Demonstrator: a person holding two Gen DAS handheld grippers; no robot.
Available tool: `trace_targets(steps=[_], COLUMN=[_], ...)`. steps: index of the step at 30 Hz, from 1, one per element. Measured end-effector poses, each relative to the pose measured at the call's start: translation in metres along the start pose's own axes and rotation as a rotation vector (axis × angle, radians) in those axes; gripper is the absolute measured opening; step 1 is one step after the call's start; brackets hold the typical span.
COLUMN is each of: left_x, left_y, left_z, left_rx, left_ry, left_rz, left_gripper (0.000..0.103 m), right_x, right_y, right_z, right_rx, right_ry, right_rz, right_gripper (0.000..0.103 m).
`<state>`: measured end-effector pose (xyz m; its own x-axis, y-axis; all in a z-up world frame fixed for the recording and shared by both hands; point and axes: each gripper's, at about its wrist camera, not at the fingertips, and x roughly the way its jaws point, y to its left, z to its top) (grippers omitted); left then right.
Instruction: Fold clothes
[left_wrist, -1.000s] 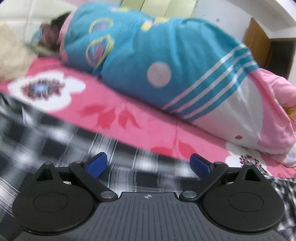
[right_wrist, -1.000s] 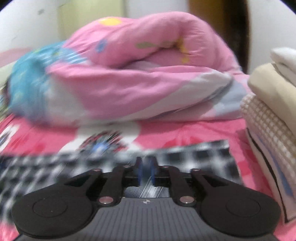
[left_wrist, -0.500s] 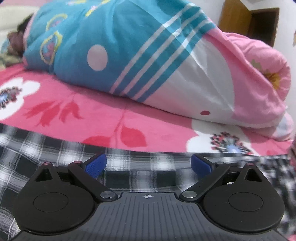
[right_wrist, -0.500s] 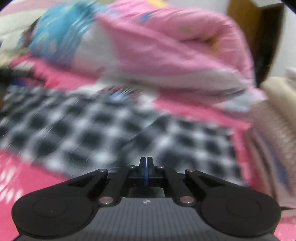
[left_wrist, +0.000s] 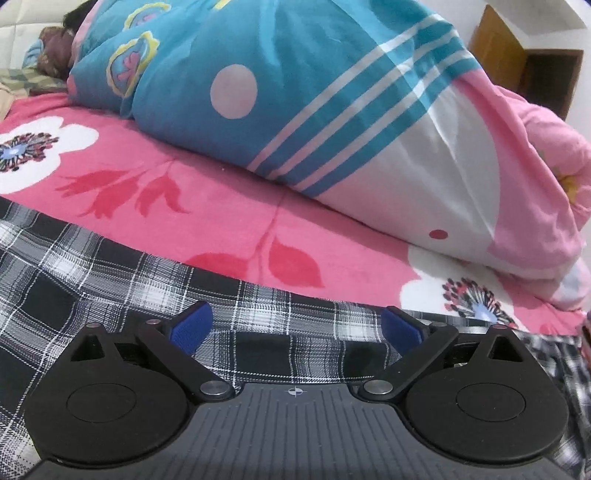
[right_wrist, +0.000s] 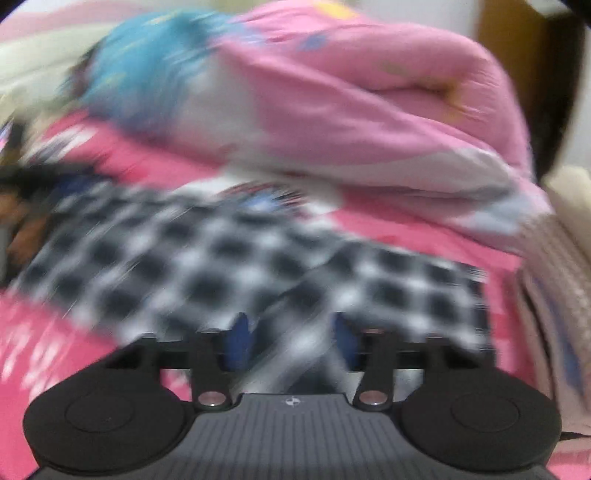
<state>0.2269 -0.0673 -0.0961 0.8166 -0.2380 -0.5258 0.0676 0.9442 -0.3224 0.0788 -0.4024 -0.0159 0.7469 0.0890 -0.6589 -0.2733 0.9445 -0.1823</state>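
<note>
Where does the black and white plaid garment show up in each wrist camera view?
Left wrist view: the black and white plaid garment fills the lower left and runs under the open left gripper.
Right wrist view: blurred, it crosses the middle, just ahead of the open right gripper.
Shared landmark: the rolled pink, white and teal quilt behind the garment.

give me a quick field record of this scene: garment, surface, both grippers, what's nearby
garment: black-and-white plaid garment, spread on the bed
surface: pink floral bedspread
left gripper: open, low over the plaid cloth, holding nothing
right gripper: open, view blurred, plaid cloth ahead
nearby: rolled blue and pink quilt behind; stacked folded fabrics at the right edge
</note>
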Motion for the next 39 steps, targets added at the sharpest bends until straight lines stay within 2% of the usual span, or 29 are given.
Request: trace_targets(steps=[2, 4, 12, 16, 20, 30, 33, 37, 39], left_x=[0.0, -0.001, -0.002, -0.003, -0.004, -0.005, -0.006, -0.009, -0.008], left_y=[-0.001, 0.001, 0.001, 0.003, 0.004, 0.007, 0.008, 0.011, 0.01], left_z=[-0.001, -0.002, -0.005, -0.005, -0.005, -0.005, -0.004, -0.004, -0.004], left_rx=[0.004, -0.001, 0.007, 0.0, -0.004, -0.014, -0.02, -0.036, -0.031], left_ry=[-0.003, -0.008, -0.021, -0.028, -0.03, -0.037, -0.045, -0.059, -0.054], left_rz=[0.0, -0.004, -0.006, -0.016, -0.019, -0.022, -0.019, -0.018, -0.014], left_gripper=[0.099, 0.099, 0.099, 0.099, 0.099, 0.098, 0.098, 0.098, 0.098], right_x=[0.004, 0.009, 0.026, 0.054, 0.082, 0.111, 0.117, 0.115, 0.121], right_y=[-0.012, -0.023, -0.07, -0.104, -0.118, -0.137, -0.139, -0.14, -0.145], right_z=[0.007, 0.013, 0.04, 0.055, 0.056, 0.044, 0.042, 0.044, 0.041], right_rx=[0.005, 0.011, 0.032, -0.004, -0.03, -0.013, 0.0, 0.034, 0.05], right_ry=[-0.004, -0.007, -0.022, 0.029, 0.073, 0.124, 0.1, 0.025, 0.043], right_rz=[-0.055, -0.11, -0.33, -0.505, -0.585, -0.675, -0.689, -0.703, -0.696], right_gripper=[0.054, 0.005, 0.004, 0.004, 0.004, 0.004, 0.004, 0.004, 0.004])
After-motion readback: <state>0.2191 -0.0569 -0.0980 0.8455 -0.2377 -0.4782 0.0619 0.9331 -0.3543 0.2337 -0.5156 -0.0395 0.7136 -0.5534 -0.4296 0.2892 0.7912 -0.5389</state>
